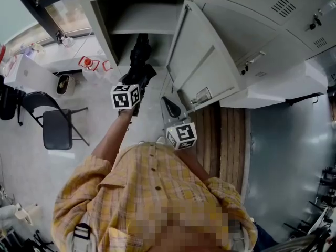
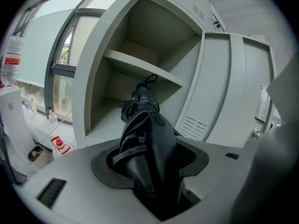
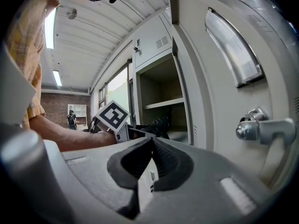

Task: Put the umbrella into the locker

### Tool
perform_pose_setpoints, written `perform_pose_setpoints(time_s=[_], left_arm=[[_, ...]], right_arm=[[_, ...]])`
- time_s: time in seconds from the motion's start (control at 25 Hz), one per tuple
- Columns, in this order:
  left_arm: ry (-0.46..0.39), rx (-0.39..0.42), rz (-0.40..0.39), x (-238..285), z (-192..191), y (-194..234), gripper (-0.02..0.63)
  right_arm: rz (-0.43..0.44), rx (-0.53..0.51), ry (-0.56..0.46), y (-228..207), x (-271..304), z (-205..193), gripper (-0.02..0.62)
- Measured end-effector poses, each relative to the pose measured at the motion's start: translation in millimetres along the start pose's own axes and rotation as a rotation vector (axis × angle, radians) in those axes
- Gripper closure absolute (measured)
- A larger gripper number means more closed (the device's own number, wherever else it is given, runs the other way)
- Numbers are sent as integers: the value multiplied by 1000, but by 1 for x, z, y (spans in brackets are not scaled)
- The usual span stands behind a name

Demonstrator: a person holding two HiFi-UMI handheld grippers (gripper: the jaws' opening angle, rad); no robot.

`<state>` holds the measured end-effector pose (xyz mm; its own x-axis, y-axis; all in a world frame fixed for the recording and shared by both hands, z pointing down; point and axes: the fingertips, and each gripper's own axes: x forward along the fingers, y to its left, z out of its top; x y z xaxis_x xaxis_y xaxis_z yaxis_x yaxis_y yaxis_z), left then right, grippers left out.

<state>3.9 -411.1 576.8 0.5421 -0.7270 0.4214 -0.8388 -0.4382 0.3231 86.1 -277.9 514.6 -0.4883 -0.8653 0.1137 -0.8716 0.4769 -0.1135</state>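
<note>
The folded black umbrella (image 2: 148, 139) is gripped in the left gripper (image 2: 152, 171). Its long axis is laid straight along the gripper and aimed into the open locker (image 2: 93, 78). Its far tip appears to be carried just inside the locker, into the compartment below the locker's shelf (image 2: 140, 68), and is not seen resting on anything. A push straight along that axis is likely called for. Right of the locker opening, the locker door (image 1: 202, 62) is swung wide. Beside it the right gripper (image 3: 150, 167) is clenched on nothing.
</note>
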Motion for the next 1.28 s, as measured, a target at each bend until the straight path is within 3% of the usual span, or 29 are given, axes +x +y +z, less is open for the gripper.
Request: perform_pose_setpoints(time_s=[1.28], left_arm=[[61,-6,125,115,62,56,373]], right_arm=[[76,-21,49,2,9,-10,598]])
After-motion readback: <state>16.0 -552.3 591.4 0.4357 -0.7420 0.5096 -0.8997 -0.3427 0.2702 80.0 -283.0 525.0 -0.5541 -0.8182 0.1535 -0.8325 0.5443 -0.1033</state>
